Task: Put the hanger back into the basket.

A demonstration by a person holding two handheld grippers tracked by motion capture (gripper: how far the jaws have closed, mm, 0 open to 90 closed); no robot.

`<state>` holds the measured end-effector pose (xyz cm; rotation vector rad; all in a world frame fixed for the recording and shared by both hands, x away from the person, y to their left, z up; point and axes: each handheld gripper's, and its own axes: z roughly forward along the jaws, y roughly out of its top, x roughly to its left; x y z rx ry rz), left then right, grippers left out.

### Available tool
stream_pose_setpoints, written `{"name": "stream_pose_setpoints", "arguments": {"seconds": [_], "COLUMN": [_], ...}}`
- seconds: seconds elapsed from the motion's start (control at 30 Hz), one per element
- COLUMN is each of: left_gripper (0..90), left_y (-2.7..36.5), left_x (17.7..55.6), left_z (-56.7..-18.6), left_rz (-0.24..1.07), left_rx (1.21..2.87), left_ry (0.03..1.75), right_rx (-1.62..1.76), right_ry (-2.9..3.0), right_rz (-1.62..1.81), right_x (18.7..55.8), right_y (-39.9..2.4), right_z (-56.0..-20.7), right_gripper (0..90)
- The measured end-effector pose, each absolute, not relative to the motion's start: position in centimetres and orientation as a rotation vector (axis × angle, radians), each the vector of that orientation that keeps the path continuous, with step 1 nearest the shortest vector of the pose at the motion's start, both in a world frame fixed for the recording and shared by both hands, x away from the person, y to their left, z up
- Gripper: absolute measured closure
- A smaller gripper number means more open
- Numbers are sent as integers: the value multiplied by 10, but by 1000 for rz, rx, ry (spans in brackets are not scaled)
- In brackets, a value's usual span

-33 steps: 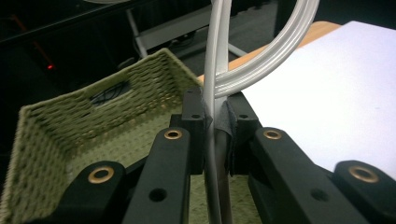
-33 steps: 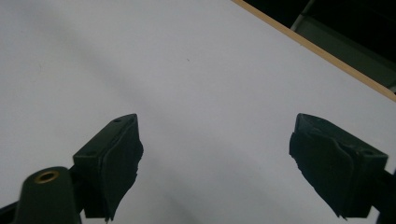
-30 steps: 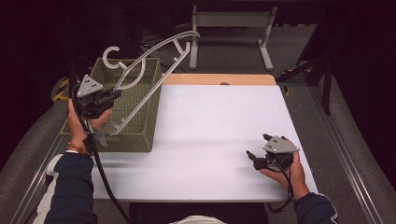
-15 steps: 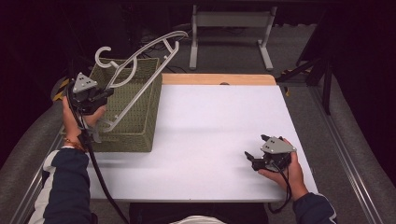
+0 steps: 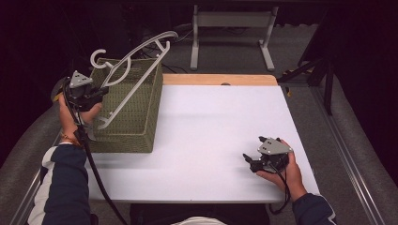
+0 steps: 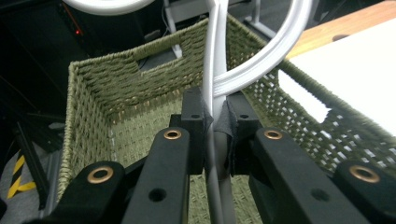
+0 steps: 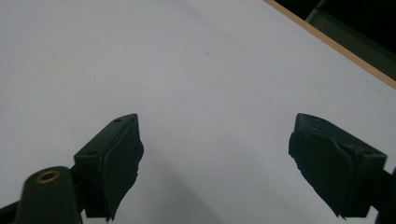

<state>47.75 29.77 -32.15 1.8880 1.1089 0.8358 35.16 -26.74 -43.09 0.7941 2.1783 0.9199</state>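
A white plastic hanger (image 5: 133, 61) is held tilted over an olive woven basket (image 5: 141, 110) at the table's left. My left gripper (image 5: 98, 92) is shut on the hanger's lower bar. In the left gripper view the hanger (image 6: 215, 70) runs up between the jaws of my left gripper (image 6: 215, 122), above the basket's bare floor (image 6: 140, 135). My right gripper (image 5: 248, 161) rests low near the table's front right with its jaws wide apart. In the right gripper view my right gripper (image 7: 215, 158) holds nothing over the white tabletop (image 7: 187, 70).
The white tabletop (image 5: 220, 126) has a wooden strip (image 5: 220, 78) along its far edge. A metal stand (image 5: 232, 33) is on the floor beyond the table. A cable (image 5: 94, 173) trails from the left gripper down past the sleeve.
My left gripper has carried the hanger left and slightly up over the basket. The right gripper has stayed near the front right, open.
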Motion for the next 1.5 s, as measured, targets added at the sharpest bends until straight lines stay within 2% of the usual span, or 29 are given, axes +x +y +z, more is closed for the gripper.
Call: {"name": "stream_pose_setpoints", "arguments": {"seconds": [0.3, 0.4, 0.53, 0.57, 0.6, 0.63, 0.67, 0.87, 0.93, 1.1, 1.5], "left_gripper": [797, 788, 733, 658, 658, 538, 506, 448, 397, 377, 234], "left_y": [307, 308, 314, 316, 317, 317, 316, 320, 319, 310, 287], "left_x": [494, 498, 501, 502, 503, 505, 507, 504, 502, 496, 479], "left_z": [-331, -336, -344, -346, -347, -349, -351, -347, -345, -334, -321], "left_rz": [801, 842, 836, 842, 849, 834, 855, 851, 858, 888, 856], "left_rx": [1960, 2035, 2056, 2056, 2071, 2117, 2171, 2080, 2059, 1978, 1885], "left_ry": [1182, 1220, 1268, 1291, 1305, 1332, 1360, 1346, 1312, 1253, 1083], "right_rx": [782, 782, 763, 760, 760, 755, 755, 755, 755, 757, 757], "right_ry": [2199, 2202, 2200, 2197, 2197, 2200, 2202, 2204, 2206, 2212, 2199], "right_rz": [906, 907, 904, 903, 903, 902, 899, 895, 892, 886, 900], "right_x": [352, 352, 350, 349, 349, 349, 349, 349, 349, 350, 349], "right_y": [-265, -263, -262, -261, -261, -260, -260, -260, -260, -260, -261], "right_z": [-433, -434, -432, -432, -432, -432, -432, -432, -432, -433, -432], "right_gripper": [171, 172, 185, 184, 184, 183, 183, 183, 183, 184, 185]}}
